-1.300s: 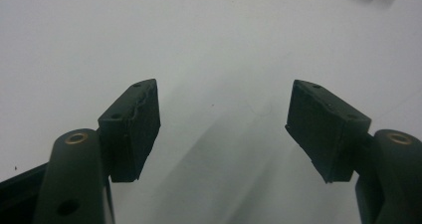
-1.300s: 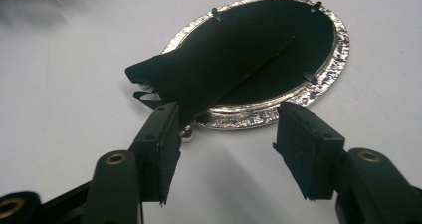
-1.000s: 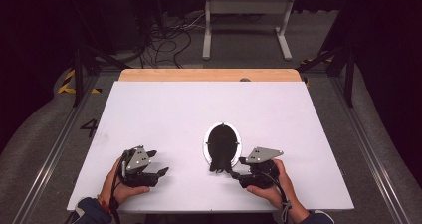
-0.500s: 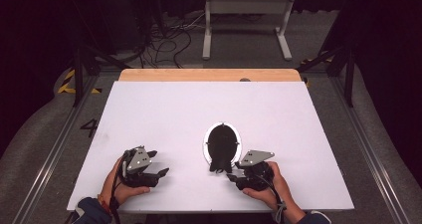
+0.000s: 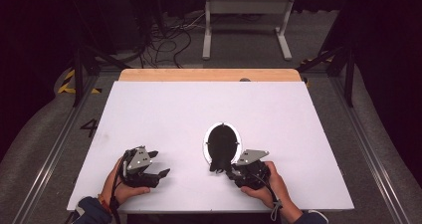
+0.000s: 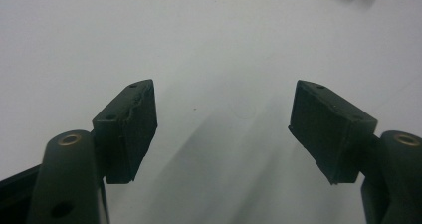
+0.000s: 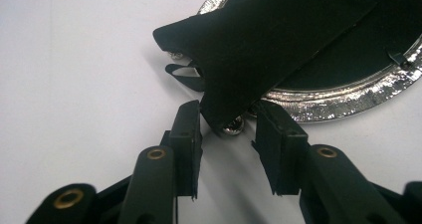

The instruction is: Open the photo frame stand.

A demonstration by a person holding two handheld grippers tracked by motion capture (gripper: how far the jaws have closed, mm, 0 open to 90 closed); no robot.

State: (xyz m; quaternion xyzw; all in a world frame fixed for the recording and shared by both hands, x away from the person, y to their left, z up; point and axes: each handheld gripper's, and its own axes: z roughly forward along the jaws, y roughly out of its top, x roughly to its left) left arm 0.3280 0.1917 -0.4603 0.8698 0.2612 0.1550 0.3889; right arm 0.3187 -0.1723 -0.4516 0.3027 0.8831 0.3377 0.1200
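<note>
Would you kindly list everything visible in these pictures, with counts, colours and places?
Oval frame: one, silver rim, black back, lying face down at the table's near middle.
Stand flap: one, black, on the frame's back, its lower end between the right gripper's jaws.
Table: one, white top, wooden far edge.
Floor cables: several, dark, behind the table.
Left gripper: one, black, open, near left.
Right gripper: one, black, jaws just closing on the flap.

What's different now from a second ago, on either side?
The right hand-held gripper has slid left toward the near end of the oval frame, and its jaws have just been closing around the black stand flap there; the pads do not look pressed on it yet. The left hand-held gripper stayed open and the frame lies where it was.
</note>
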